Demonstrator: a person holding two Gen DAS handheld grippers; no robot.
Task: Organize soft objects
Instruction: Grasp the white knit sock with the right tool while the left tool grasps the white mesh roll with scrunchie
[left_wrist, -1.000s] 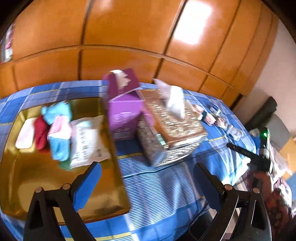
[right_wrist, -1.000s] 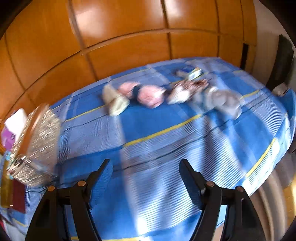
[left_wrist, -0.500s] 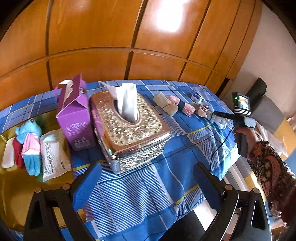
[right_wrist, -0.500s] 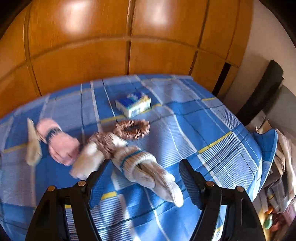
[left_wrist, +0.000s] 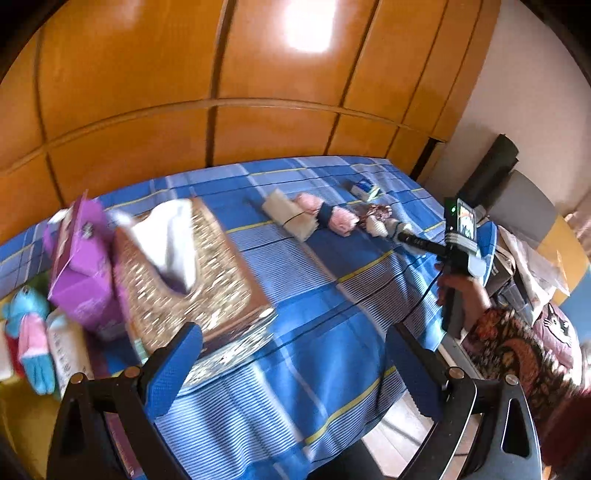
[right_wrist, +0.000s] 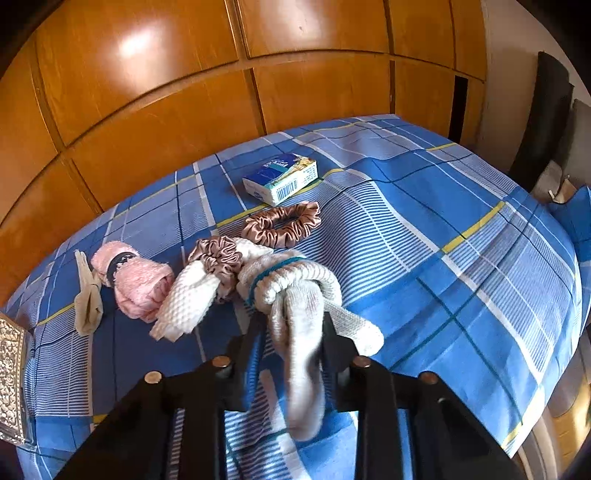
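Soft objects are partly sorted in the left wrist view: blue-and-pink gloves (left_wrist: 31, 332) and a white packet (left_wrist: 68, 354) lie at the far left, while rolled cloths (left_wrist: 325, 218) wait across the blue plaid cloth (left_wrist: 325, 332). The left gripper (left_wrist: 295, 365) hangs released, empty.

From the right wrist, the right gripper (right_wrist: 291, 332) has just been closing and now pinches the white rolled sock (right_wrist: 301, 306); its long axis runs toward the camera. A pink towel roll (right_wrist: 136, 284), scrunchie (right_wrist: 282, 225) and tissue pack (right_wrist: 282, 177) remain.

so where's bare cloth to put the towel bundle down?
Right fingers have just closed on the white towel bundle. Bare tablecloth lies right of the brown scrunchie, out to the table edge. More lies between the tissue box and the beige cloth. Crowded: the row from pink towel to the bundle.
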